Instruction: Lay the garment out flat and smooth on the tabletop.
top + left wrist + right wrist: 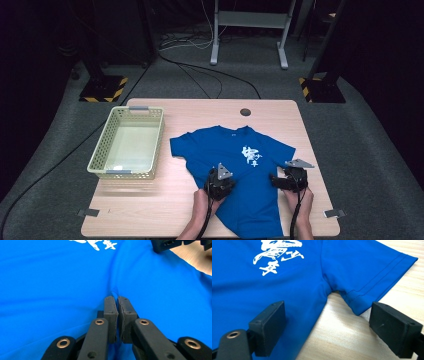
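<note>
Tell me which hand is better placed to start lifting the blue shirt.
Left. The left tool is already shut on a pinch of the blue T-shirt with white print. The right tool stands open astride the shirt's side edge by the sleeve, gripping nothing yet.

white brush-style characters on blue T-shirt, not legible

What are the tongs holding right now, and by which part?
The left tongs are shut on a pinch of cloth in the body of the T-shirt, below its print. The right tongs stand open, holding nothing.
</note>
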`<state>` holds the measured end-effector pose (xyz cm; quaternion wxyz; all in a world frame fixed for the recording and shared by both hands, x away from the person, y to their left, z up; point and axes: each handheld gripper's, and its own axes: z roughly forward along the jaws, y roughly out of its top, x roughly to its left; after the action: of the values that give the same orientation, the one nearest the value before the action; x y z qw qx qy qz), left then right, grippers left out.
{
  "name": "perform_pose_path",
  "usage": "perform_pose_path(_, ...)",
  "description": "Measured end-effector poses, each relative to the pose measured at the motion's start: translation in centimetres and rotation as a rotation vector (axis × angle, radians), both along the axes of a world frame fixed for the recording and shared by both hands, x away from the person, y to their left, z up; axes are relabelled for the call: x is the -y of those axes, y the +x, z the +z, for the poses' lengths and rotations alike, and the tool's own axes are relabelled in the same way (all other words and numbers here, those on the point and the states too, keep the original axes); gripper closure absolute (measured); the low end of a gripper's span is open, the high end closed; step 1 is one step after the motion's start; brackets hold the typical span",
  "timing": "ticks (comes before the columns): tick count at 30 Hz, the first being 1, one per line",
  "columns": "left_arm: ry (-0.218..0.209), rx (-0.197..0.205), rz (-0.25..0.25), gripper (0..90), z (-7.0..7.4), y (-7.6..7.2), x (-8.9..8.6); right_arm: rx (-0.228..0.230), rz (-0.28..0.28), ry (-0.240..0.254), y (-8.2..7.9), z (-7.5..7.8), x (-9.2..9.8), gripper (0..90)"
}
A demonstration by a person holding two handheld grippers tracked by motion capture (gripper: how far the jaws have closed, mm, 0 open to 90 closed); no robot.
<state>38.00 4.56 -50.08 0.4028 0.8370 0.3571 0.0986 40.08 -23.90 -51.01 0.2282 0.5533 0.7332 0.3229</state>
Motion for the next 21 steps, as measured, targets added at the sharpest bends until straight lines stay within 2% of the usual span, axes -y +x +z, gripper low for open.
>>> perform_pose_path(9, -0.012, 0.025, 0.006, 86.1, 0.9, -0.7, -1.1, -0.001, -0.008, 0.000, 0.1, 0.0, 0.0, 13.5)
perform_pose_path(21, -0.006, 0.051, 0.009, 86.2, 2.0, -1.3, -2.4, -0.001, -0.010, 0.000, 0.2, 0.0, 0.1, 13.5)
